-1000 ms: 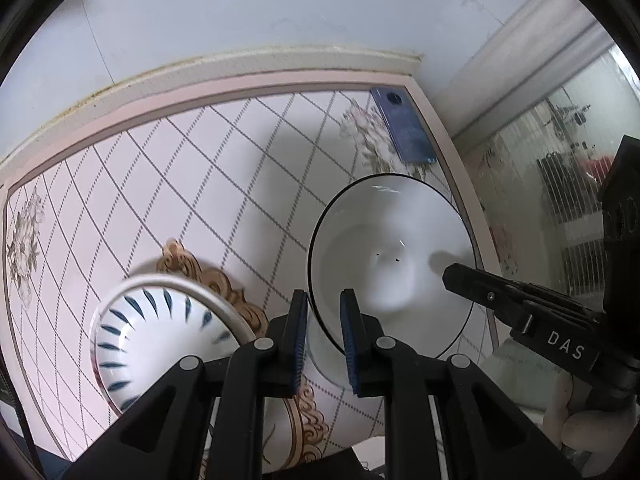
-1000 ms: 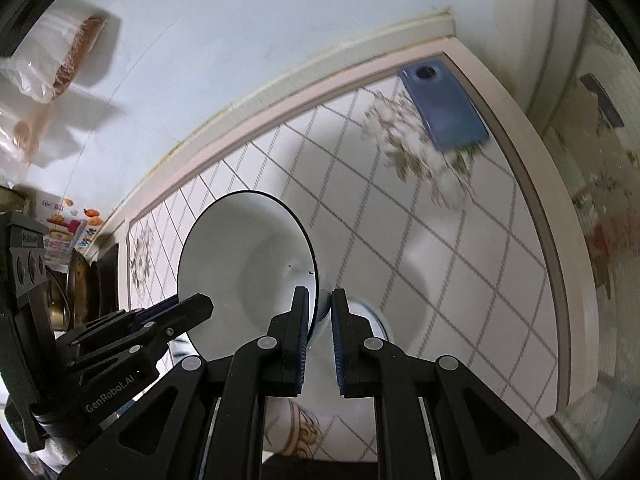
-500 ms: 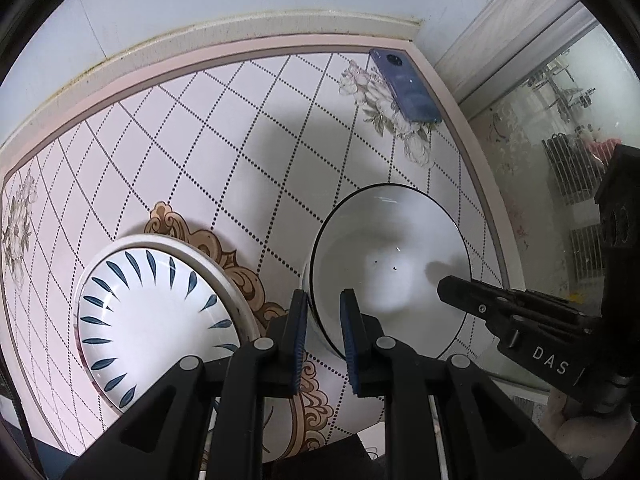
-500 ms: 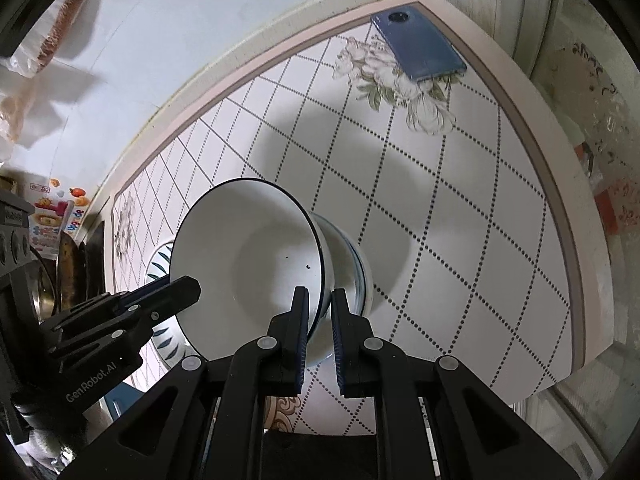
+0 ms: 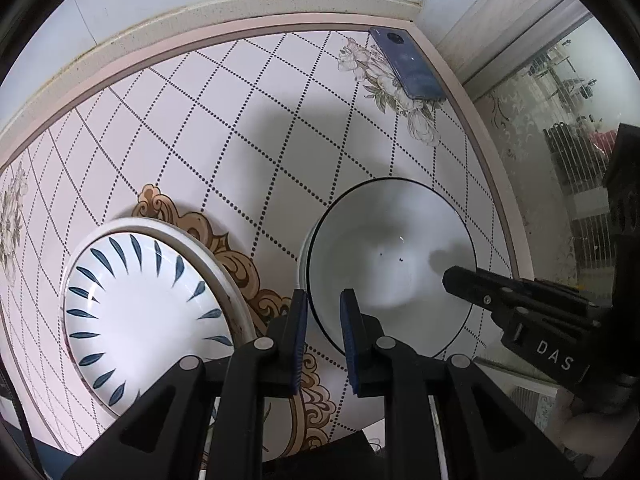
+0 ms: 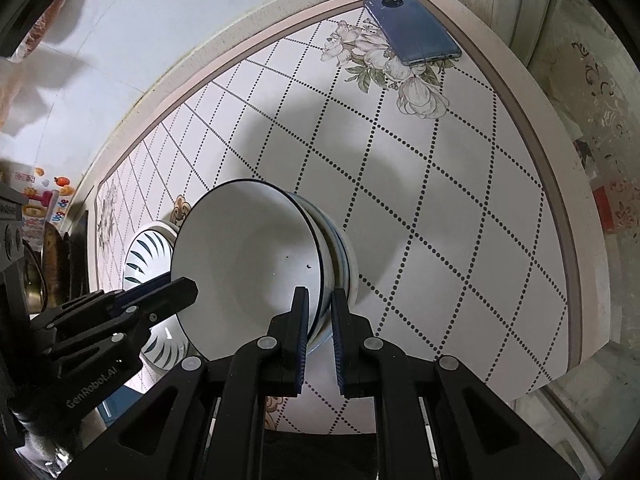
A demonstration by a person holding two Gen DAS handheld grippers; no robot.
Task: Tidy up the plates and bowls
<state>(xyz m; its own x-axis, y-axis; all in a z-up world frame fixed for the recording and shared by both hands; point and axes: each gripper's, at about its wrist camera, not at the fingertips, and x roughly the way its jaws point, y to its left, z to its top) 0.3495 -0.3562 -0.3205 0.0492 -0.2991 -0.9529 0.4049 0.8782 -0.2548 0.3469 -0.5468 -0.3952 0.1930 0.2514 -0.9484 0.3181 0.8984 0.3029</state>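
White bowl (image 6: 248, 256) empty, nested atop stacked bowls (image 6: 340, 256), rim pinched by both grippers' fingers (image 5: 298, 320)

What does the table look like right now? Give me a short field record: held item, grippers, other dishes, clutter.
held item: white bowl with dark rim, gripped at opposite rim edges
left gripper: shut on the bowl's rim
right gripper: shut on the bowl's rim
beneath bowl: stacked bowls; contact unclear
other dishes: leaf-pattern plate, beside the stack
clutter: phone at the table's far corner
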